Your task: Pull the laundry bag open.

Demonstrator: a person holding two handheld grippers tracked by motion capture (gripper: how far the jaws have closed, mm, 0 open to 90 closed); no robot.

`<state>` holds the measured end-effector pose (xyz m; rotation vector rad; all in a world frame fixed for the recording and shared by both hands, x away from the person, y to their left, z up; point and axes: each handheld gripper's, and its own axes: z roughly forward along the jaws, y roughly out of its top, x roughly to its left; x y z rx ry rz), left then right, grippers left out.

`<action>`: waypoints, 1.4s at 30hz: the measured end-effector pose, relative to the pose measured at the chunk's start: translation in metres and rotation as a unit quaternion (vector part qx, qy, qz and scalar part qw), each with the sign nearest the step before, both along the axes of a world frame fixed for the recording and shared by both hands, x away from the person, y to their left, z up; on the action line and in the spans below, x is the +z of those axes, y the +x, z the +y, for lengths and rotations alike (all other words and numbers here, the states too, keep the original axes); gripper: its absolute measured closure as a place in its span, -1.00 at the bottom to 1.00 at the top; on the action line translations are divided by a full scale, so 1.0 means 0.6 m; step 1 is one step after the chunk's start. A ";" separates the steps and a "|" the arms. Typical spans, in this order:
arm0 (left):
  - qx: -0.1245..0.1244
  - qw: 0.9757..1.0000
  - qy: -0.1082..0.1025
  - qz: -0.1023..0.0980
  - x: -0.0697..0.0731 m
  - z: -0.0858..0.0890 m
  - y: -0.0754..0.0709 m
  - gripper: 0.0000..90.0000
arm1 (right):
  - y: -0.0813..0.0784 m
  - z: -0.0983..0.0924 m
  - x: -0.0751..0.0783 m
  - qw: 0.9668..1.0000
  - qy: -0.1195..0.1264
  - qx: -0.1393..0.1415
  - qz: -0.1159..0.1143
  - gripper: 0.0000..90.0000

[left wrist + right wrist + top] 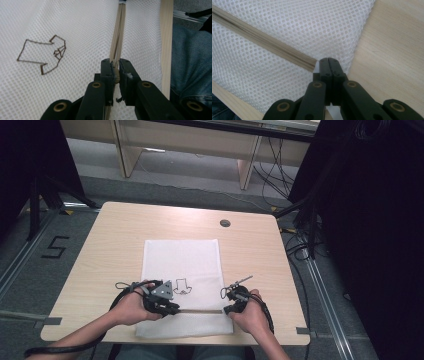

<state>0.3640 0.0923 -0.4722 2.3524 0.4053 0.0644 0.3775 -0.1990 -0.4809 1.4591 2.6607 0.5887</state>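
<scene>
White mesh bag (182, 265) flat on table (100, 255); both tongs at zipper (200, 311) ends.

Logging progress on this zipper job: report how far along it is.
Done: both grips set. The left gripper has its jaws shut on the beige zipper pull; the right gripper pinches the white mesh laundry bag at the zipper's end. In hand: the beige zipper stretched between them, teeth looking closed. Left: likely sliding the pull.

We see a pale wooden worktop (110, 245) with a round grommet (225, 223), and grey floor (30, 270) around it.
</scene>
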 end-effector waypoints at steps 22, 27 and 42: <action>0.000 1.000 -0.001 -0.003 0.000 0.015 -0.004 0.82 | 0.001 -0.001 0.000 1.000 -0.001 0.001 -0.002 1.00; 0.005 1.000 -0.004 0.001 0.000 0.020 -0.005 0.82 | 0.000 -0.001 0.000 1.000 0.001 0.002 -0.001 1.00; 0.007 1.000 -0.004 0.001 0.000 0.032 -0.007 0.82 | 0.000 0.000 0.000 1.000 0.000 0.001 -0.001 1.00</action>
